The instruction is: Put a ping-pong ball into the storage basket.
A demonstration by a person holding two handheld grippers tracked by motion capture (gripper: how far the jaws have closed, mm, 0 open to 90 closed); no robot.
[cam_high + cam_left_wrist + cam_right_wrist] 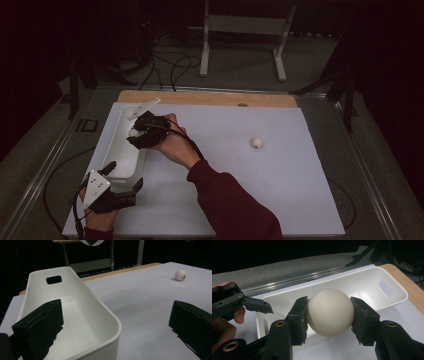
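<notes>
Here the right gripper (329, 315) is clamped on a cream ball (330, 312), one black pad pressing each side of it, so the ball sits squarely between the jaws. In the high view that right gripper (136, 131) is over the far half of the white bin (120, 165), with the ball (134, 132) just showing pale at its tip. Beneath and beyond the held ball, in the right gripper view, lies the white bin (372, 280), its inside bare where it shows and a handle slot cut into its far end wall. The person's right hand (172, 145) and dark red sleeve (235, 205) trail back from this gripper towards the near edge of the worktop (280, 200).

The left gripper (122, 181) is at the near end of the bin with its jaws standing well apart. In the left gripper view one jaw is inside the bin (110, 317) and the other is outside over the bare worktop (147, 315), so the bin's long wall and rounded near corner run between them; whether either pad touches the wall I cannot tell. The left hand (97, 220) holds it from below.

A second ball (257, 143) rests on the white worktop well away from both grippers, off to the right gripper's far side; from the left gripper it shows ahead, beyond the outer jaw (180, 275).
</notes>
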